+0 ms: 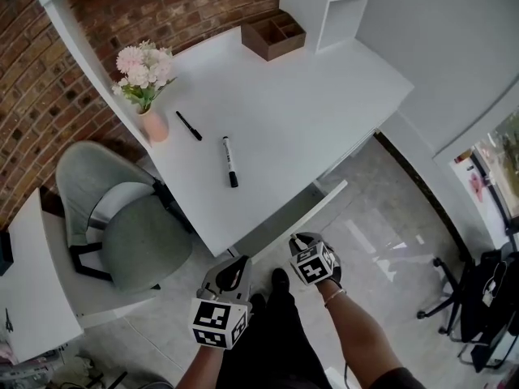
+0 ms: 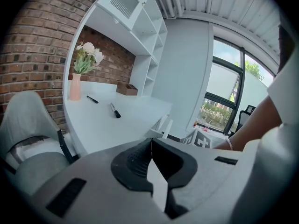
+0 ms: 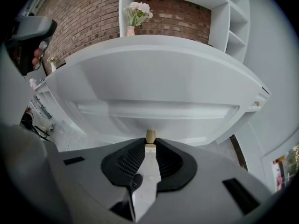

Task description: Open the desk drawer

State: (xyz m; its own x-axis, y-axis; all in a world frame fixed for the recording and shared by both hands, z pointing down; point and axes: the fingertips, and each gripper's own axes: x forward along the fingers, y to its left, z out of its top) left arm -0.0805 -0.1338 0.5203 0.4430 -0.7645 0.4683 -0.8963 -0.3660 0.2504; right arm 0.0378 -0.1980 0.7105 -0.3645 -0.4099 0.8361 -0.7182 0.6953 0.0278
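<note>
The white desk has a drawer under its front edge, standing a little way out with a dark gap behind its front. In the right gripper view the drawer front fills the middle, and its small tan knob sits between the tips of my right gripper, which is shut on it. In the head view my right gripper is just in front of the drawer. My left gripper hangs lower left, off the desk corner. Its jaws are shut on nothing.
A green chair stands left of the desk. On the desk are a pink vase of flowers, two black markers and a brown organizer. A white shelf unit rises at the back. A black office chair stands far right.
</note>
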